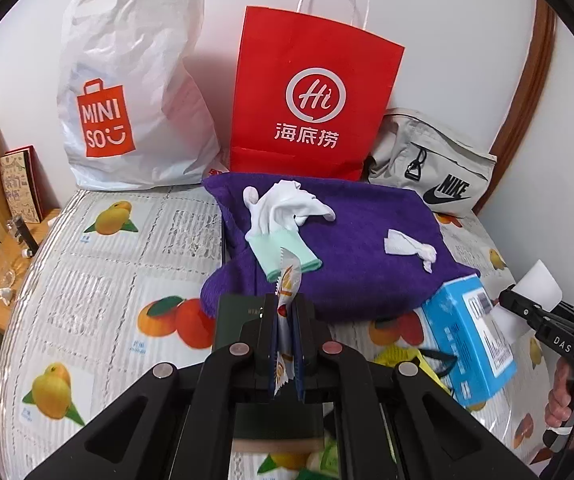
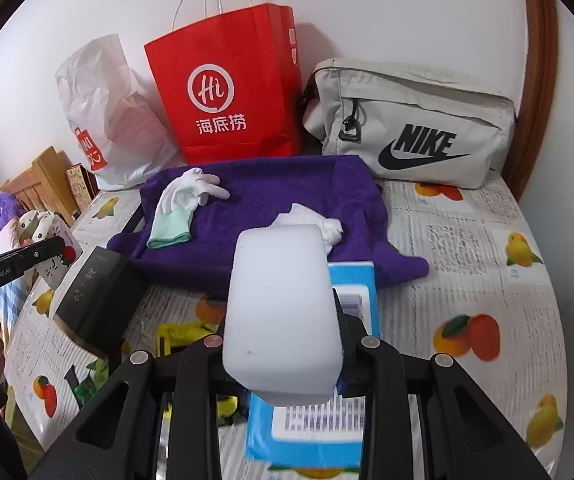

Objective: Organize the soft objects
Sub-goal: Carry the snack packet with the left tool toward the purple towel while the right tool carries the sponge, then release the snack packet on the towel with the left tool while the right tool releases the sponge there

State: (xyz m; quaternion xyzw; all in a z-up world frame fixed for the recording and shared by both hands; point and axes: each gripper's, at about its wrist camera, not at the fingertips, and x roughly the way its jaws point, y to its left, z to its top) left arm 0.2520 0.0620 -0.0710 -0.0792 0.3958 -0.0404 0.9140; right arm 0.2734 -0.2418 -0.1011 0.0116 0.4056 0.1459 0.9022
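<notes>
Pinched flat in the left gripper (image 1: 285, 312), a snack packet (image 1: 287, 322) stands on edge just short of the purple towel (image 1: 351, 248). White sponge (image 2: 283, 312) fills the right gripper (image 2: 283, 344), clamped on both sides, hanging over a blue box (image 2: 357, 300) at the towel's near edge. On the towel lie a glove (image 1: 279, 216) and a crumpled tissue (image 1: 409, 248), perhaps cloth. Bare tablecloth (image 2: 487, 248) lies open right of the towel; bags line the wall behind it.

A plain white wall (image 1: 447, 20) backs the fruit-patterned table (image 1: 99, 280), with curved wooden trim (image 2: 539, 80).
</notes>
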